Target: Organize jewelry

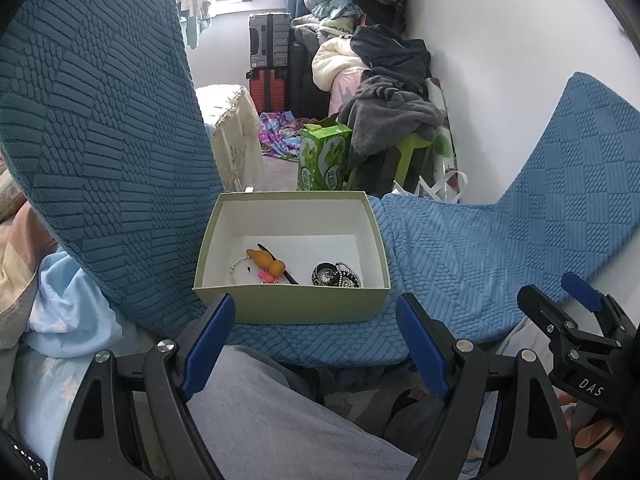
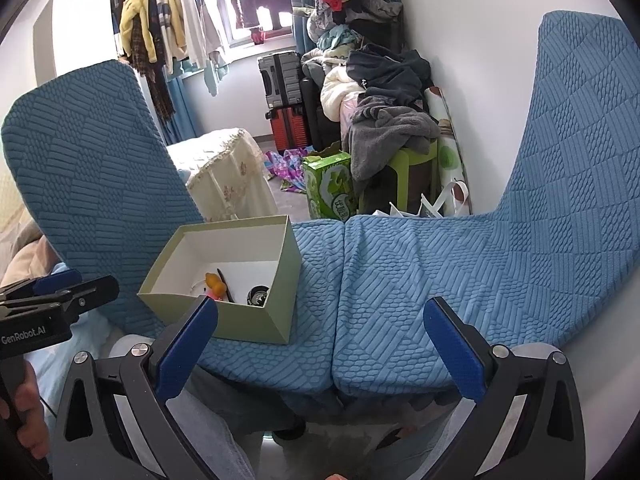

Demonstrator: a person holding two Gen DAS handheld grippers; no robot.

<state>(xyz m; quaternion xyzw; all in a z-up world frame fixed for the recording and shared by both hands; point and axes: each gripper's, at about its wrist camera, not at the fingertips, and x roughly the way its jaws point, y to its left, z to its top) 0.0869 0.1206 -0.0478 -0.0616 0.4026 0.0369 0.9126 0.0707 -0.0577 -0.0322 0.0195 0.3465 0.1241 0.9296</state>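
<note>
A pale green open box [image 1: 292, 304] [image 2: 224, 320] sits on a blue textured seat [image 1: 460, 256] [image 2: 400, 280]. Inside lie an orange gourd-shaped hair clip [image 1: 267, 262] [image 2: 216, 284], a thin silver bangle [image 1: 237, 270], a small pink piece [image 1: 267, 277] and a black beaded bracelet bundle [image 1: 336, 276] [image 2: 258, 295]. My left gripper [image 1: 316, 340] hangs open just in front of the box, nothing between its fingers. My right gripper [image 2: 320, 340] is open too, over the seat's front edge, right of the box. The right gripper [image 1: 576, 320] shows at the left view's right edge, and the left gripper [image 2: 60, 292] at the right view's left edge.
Two blue chair backs [image 1: 100, 152] [image 2: 580, 160] flank the seats. The person's grey-trousered legs [image 1: 280, 420] lie below the grippers. Beyond the seats stand a green carton [image 1: 322, 156], a stool piled with clothes [image 1: 392, 120], suitcases [image 1: 269, 60] and a cloth-covered table [image 2: 228, 172].
</note>
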